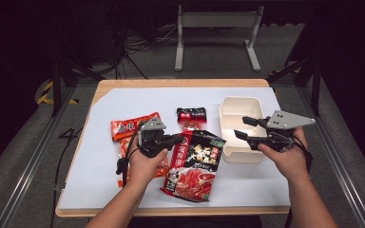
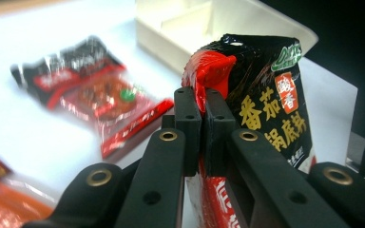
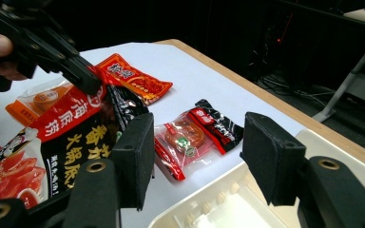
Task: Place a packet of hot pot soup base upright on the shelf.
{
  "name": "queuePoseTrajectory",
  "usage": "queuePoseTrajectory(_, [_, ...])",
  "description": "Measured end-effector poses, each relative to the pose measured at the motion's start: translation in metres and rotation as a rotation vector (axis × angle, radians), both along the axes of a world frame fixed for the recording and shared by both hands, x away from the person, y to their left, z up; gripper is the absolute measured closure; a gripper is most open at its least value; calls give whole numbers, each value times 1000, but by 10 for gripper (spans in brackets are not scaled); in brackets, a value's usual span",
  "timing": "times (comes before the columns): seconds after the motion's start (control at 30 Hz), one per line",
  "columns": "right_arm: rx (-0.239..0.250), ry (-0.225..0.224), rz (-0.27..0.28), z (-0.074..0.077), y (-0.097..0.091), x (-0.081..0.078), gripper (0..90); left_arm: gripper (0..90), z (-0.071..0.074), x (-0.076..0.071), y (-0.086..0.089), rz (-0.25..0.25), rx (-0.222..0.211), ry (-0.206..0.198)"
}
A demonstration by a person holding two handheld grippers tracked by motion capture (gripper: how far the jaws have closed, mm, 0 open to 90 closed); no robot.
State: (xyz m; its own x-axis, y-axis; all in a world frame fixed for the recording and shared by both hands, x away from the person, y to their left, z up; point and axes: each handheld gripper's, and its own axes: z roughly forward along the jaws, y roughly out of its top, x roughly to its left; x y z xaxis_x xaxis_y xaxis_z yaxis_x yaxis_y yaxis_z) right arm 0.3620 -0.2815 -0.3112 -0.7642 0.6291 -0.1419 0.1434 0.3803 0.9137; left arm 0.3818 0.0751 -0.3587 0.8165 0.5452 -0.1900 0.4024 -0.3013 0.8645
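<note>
A large black-and-red hotpot soup-base pouch (image 1: 196, 164) lies mid-table with its top left corner lifted. My left gripper (image 1: 180, 138) is shut on that corner; in the left gripper view the pads (image 2: 190, 128) pinch the pouch (image 2: 261, 99) edge. In the right gripper view the pouch (image 3: 62, 137) hangs from the left gripper (image 3: 83, 80). My right gripper (image 1: 241, 128) hovers open over the white divided tray (image 1: 240, 107), nothing between its pads (image 3: 133, 156). A small black-and-red sachet (image 1: 191, 117) lies behind the pouch.
Orange-red snack packets (image 1: 130, 126) lie left of the pouch, partly under my left hand. The small sachet (image 3: 195, 130) sits between the pouch and the tray rim (image 3: 218, 190). The table's wooden edge (image 1: 180, 83) runs along the far side.
</note>
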Motion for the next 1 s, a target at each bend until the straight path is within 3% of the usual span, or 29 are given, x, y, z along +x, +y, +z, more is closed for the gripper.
queuePoseTrajectory(0.1, [11, -16, -3, 6, -3, -4, 462, 872, 12, -12, -4, -12, 11, -65])
queuePoseTrajectory(0.37, [36, -44, -8, 16, -8, -12, 465, 873, 28, -27, -4, -10, -14, -147])
queuePoseTrajectory(0.57, [36, -41, 3, 19, -3, -16, 466, 873, 37, -37, -2, 15, -3, -246])
queuePoseTrajectory(0.8, [40, -31, 31, 20, 3, -19, 465, 873, 41, -38, 5, 74, -29, -260])
queuePoseTrajectory(1.0, [78, 18, 87, 20, 11, -21, 459, 873, 44, -39, 10, 99, -48, -274])
